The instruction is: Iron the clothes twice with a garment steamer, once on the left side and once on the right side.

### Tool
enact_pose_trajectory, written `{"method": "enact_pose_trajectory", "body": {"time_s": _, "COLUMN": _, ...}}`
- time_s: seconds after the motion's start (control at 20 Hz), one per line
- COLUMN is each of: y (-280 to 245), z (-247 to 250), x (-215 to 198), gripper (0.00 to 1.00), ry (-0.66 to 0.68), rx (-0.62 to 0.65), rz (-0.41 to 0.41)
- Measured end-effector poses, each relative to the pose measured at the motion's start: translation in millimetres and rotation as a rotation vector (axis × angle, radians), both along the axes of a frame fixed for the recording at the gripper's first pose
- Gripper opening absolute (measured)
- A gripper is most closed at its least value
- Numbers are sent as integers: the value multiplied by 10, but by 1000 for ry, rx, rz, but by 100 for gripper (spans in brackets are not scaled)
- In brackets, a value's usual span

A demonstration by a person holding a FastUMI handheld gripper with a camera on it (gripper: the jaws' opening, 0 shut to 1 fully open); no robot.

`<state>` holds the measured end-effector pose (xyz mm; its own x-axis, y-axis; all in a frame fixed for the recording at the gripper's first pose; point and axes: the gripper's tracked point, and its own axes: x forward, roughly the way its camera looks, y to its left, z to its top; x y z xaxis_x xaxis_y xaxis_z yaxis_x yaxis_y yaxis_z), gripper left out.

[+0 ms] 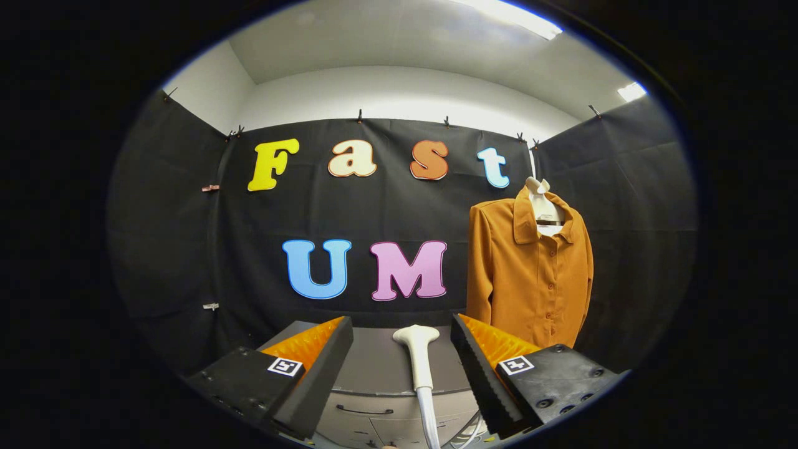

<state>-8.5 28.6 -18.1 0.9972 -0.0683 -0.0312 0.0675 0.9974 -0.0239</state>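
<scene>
White steamer head stands upright on its hose between the fingers of the gripper, which is spread wide and touches nothing. Beyond the fingers, an orange-brown buttoned shirt hangs on a pale hanger against the black cloth wall, above a grey surface.

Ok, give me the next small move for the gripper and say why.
Probably ease the gripper forward and down until its fingers flank the white steamer handle, then close. The fingers stand open with nothing pressed between them, the handle stands upright in the gap ahead, and the orange button-up shirt hangs unsteamed beyond, to the right.
</scene>
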Motion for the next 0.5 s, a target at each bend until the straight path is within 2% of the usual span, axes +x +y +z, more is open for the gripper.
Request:
{"method": "enact_pose_trajectory", "body": {"time_s": 0.35, "y": 12, "z": -257, "x": 24, "gripper": 98, "ry": 50, "rx": 15, "rz": -51}}
{"method": "enact_pose_trajectory", "body": {"time_s": 0.5, "y": -80, "z": -411, "x": 192, "gripper": 98, "ry": 90, "rx": 32, "rz": -55}}
